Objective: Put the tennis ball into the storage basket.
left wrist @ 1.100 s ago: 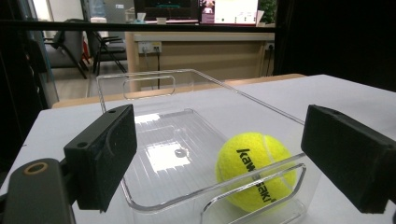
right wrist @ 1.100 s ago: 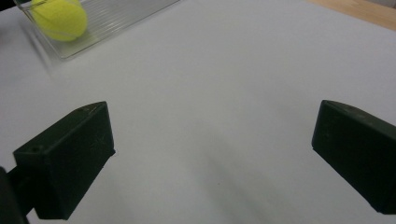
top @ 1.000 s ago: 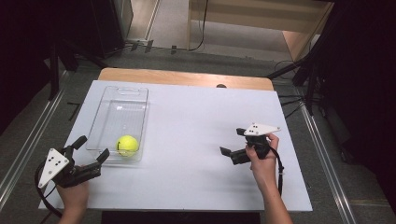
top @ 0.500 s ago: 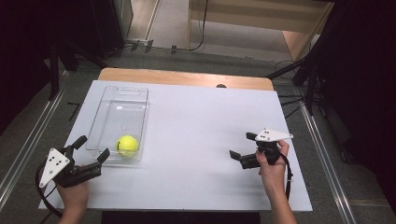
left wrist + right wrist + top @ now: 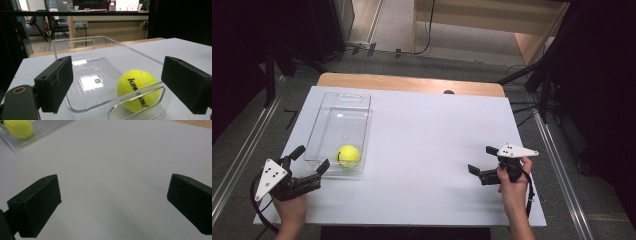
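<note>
My right gripper (image 5: 481, 164) has drawn back toward my side of the table and out to the right since a second ago, while my left gripper (image 5: 310, 161) sits where it was at the near left corner. Both sets of jaws stand wide apart and hold nothing; in the right gripper view only bare white table (image 5: 427, 135) lies between them.

The yellow tennis ball (image 5: 138, 89) rests inside the clear plastic tray (image 5: 323, 131), at its near end, just behind the low front wall with the handle cutout. My left jaws point at that end from just outside it.

If I reach for the ball from here, I judge the front wall is the trouble: a low approach would push the light tray along the table rather than reach the ball, and a ball can roll off down the tray if nudged.

The ball's lettering is partly cut by the wall's rim, and the tray's clear edges are hard to trace from above.
</note>
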The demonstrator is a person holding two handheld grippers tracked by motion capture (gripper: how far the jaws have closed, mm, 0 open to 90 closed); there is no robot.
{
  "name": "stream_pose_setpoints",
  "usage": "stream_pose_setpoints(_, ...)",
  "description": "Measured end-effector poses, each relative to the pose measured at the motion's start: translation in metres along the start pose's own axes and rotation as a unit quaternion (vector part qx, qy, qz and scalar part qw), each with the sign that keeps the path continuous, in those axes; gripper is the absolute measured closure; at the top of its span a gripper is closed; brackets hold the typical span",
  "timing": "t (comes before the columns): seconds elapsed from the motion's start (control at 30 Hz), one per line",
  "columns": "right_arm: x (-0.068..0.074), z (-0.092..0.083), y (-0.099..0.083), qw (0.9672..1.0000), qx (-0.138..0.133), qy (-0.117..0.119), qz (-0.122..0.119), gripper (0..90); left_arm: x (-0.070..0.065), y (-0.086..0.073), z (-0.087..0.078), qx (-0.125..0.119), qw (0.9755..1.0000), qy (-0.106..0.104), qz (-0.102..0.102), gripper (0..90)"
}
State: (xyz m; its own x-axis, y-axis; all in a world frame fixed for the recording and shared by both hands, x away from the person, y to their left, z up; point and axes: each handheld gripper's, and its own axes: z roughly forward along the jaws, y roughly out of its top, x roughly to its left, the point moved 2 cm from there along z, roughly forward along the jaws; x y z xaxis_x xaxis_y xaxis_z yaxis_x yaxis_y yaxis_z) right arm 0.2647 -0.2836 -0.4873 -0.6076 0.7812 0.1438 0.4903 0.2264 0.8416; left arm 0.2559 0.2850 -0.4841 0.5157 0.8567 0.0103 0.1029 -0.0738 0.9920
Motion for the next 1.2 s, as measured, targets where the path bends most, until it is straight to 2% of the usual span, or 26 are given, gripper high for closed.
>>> stream_pose_setpoints(0.9, -0.031, -0.037, -0.04, 0.998, -0.026, -0.046, 0.035, 0.0, -0.001, 0.0, 0.0, 0.003, 1.0, 0.003, 0.002, 11.1)
stream_pose_setpoints(1.1, -0.035, -0.042, -0.047, 0.9971, -0.045, -0.051, 0.035, 0.0, -0.001, 0.0, 0.0, 0.004, 1.0, 0.004, 0.003, 11.1)
stream_pose_setpoints(1.2, -0.036, -0.046, -0.052, 0.996, -0.059, -0.051, 0.044, 0.0, -0.001, 0.0, 0.0, 0.004, 1.0, 0.003, 0.002, 11.1)
